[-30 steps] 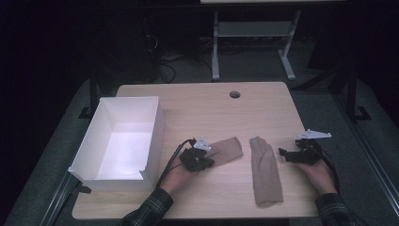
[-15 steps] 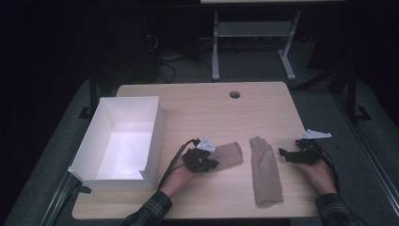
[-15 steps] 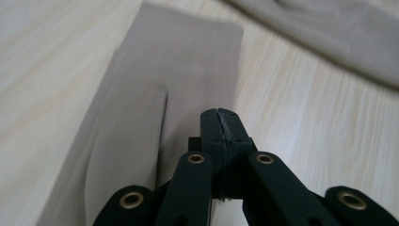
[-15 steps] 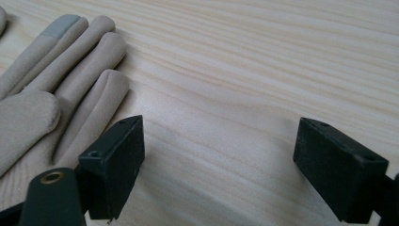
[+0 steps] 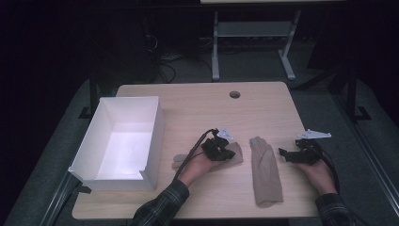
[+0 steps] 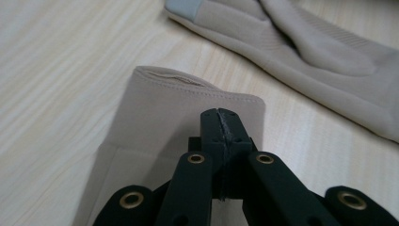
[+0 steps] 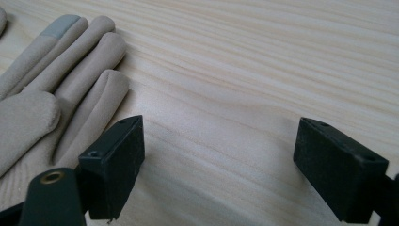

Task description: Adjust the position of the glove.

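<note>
On a pale wooden table (image 5: 197, 101) seen from above, a person works two hand-held grippers over a pair of beige gloves. The left gripper (image 5: 225, 153) sits on the cuff end of the left glove (image 5: 235, 155), which lies crosswise just right of an open white box (image 5: 155, 136); the right gripper (image 5: 284, 154) hovers just beside the right glove (image 5: 265, 172), which lies lengthwise between the two hands.

Along the left gripper's own view, the jaws are clamped together with the cuff (image 6: 188, 108) of the left glove lying beneath them; the tips (image 6: 220, 125) appear to pinch the fabric close to its hem, though the bite itself is hidden. The second glove (image 6: 320, 56) lies just beyond.

From the right gripper's view, the jaws stand wide apart over bare wood, holding nothing, with the glove's fingers (image 7: 70, 75) just beside the left-hand jaw.

The risk, judging from this, is a shallow pinch: soft knit caught near the hem could slip free when lifted toward the box, or only the top layer may be caught, leaving the glove dangling and dragging across its neighbour.
</note>
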The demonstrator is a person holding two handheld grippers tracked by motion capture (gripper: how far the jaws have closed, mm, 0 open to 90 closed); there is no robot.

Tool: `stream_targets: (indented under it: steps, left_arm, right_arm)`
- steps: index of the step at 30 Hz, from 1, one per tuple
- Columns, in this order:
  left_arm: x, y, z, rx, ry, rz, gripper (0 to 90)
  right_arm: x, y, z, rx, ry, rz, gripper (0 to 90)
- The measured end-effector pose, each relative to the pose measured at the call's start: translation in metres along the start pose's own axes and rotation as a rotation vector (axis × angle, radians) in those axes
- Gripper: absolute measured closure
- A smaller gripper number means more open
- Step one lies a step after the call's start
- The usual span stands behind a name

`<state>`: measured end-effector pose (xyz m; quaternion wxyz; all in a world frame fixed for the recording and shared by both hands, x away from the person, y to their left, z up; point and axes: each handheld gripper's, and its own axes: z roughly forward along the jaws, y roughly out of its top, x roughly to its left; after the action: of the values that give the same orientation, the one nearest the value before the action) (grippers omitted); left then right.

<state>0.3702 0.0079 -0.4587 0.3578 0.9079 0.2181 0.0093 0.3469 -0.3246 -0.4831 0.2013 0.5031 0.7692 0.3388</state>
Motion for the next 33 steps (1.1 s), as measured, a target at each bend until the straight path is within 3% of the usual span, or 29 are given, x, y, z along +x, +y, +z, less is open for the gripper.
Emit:
stream_targets:
  steps: [3, 8, 15, 33]
  left_arm:
    - [-0.002, -0.001, 0.007, -0.001, -0.013, -0.006, 89.6]
    - [-0.012, 0.000, 0.005, 0.034, -0.010, 0.037, 89.6]
    - [-0.021, -0.010, 0.002, 0.018, -0.073, 0.001, 89.6]
    - [-0.058, -0.044, -0.023, 0.042, -0.146, 0.015, 89.6]
  right_arm:
    - [0.000, 0.000, 0.000, -0.001, 0.000, -0.001, 16.7]
    - [0.000, 0.000, 0.000, -0.001, 0.001, 0.000, 16.6]
    - [0.000, 0.000, 0.000, -0.002, 0.000, -0.003, 16.6]
    - [0.000, 0.000, 0.000, -0.001, -0.001, -0.003, 16.7]
